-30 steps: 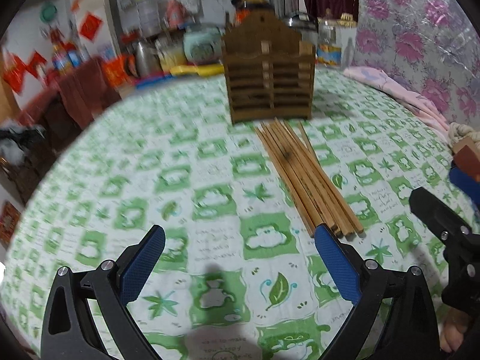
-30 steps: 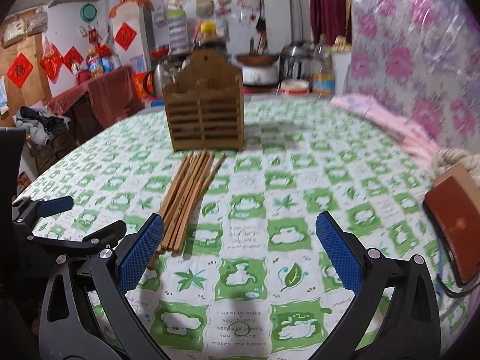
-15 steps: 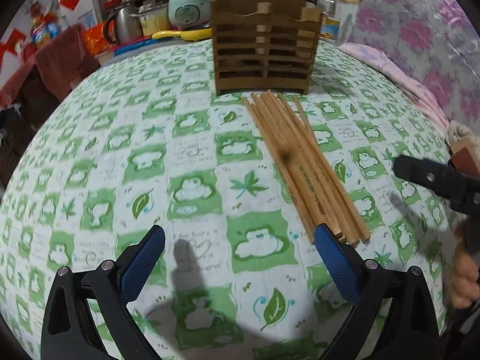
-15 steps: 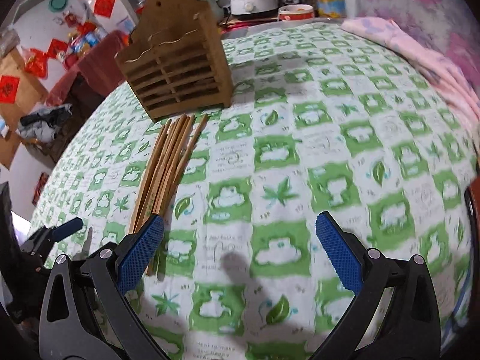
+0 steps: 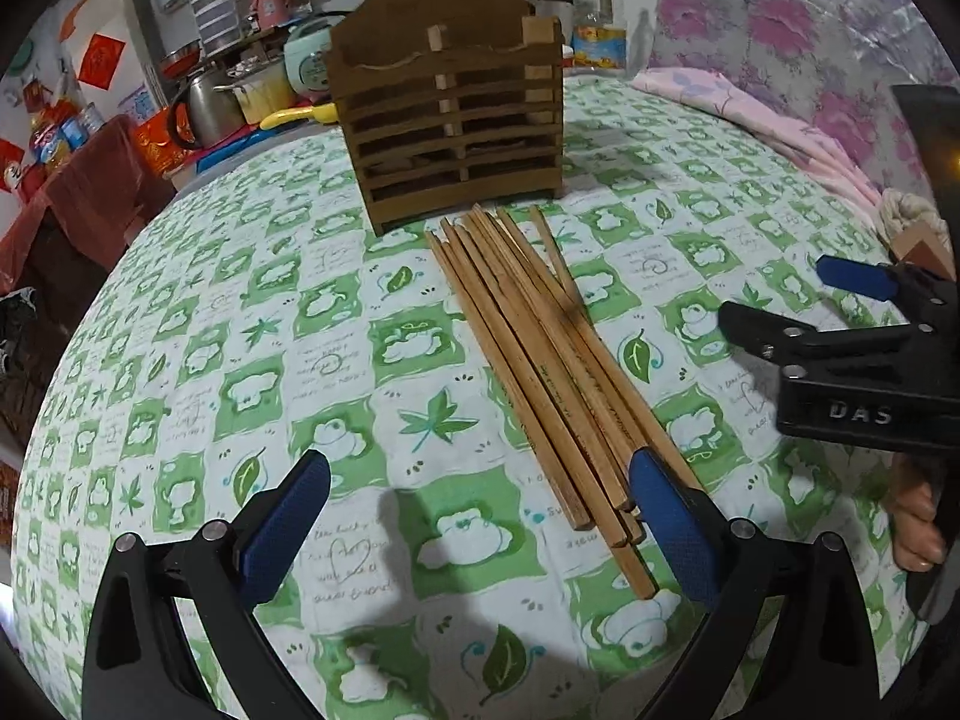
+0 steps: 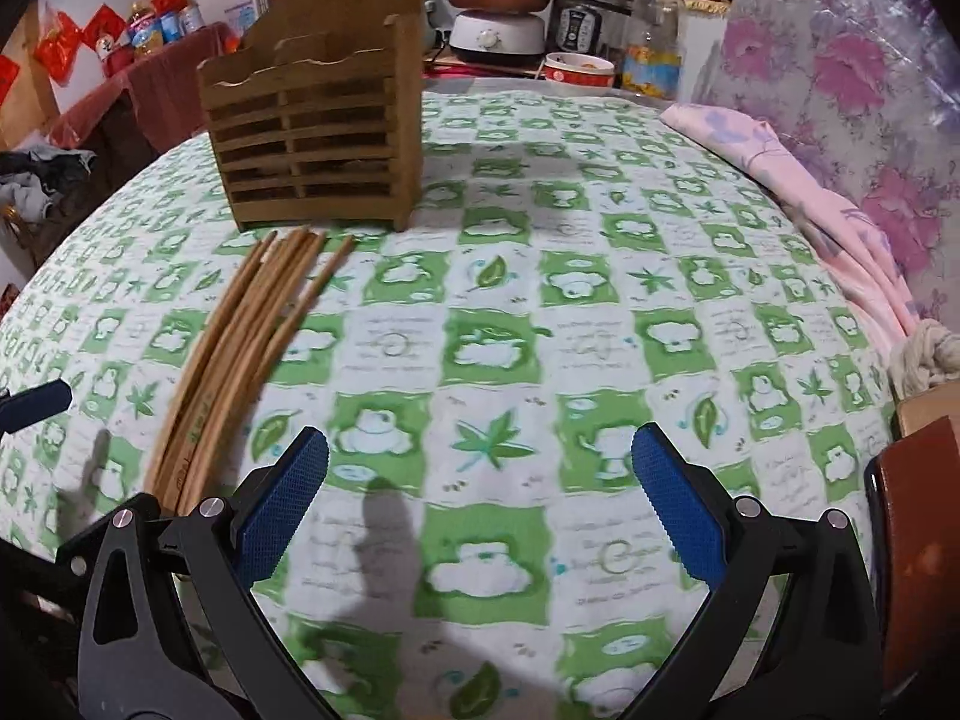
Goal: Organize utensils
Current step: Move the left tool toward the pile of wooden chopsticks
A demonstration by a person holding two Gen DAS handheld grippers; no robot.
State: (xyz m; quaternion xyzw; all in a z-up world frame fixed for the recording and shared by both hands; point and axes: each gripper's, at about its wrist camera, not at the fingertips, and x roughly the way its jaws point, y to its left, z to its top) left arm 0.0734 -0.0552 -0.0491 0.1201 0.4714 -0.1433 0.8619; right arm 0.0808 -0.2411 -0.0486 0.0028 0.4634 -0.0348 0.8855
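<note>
Several wooden chopsticks [image 5: 540, 360] lie in a bundle on the green-and-white tablecloth, their far tips just short of a slatted wooden holder [image 5: 450, 120] that stands upright. My left gripper [image 5: 480, 516] hangs open just above the cloth, its right pad beside the bundle's near ends. In the right wrist view the chopsticks [image 6: 252, 324] run down the left side and the holder [image 6: 318, 132] stands behind them. My right gripper [image 6: 480, 498] is open and empty, to the right of the bundle; it also shows in the left wrist view as the right gripper [image 5: 804, 312].
A pink cloth [image 6: 798, 192] lies along the table's right edge, with a brown book [image 6: 918, 540] near the front right. Pots, bottles and a cooker [image 6: 498, 30] crowd the counter behind the table. A person's fingers [image 5: 912, 516] hold the right gripper.
Both grippers have dropped lower and moved in toward the chopsticks. The right gripper has come closer to the bundle's right side. Both stay open and nothing on the table has moved.
</note>
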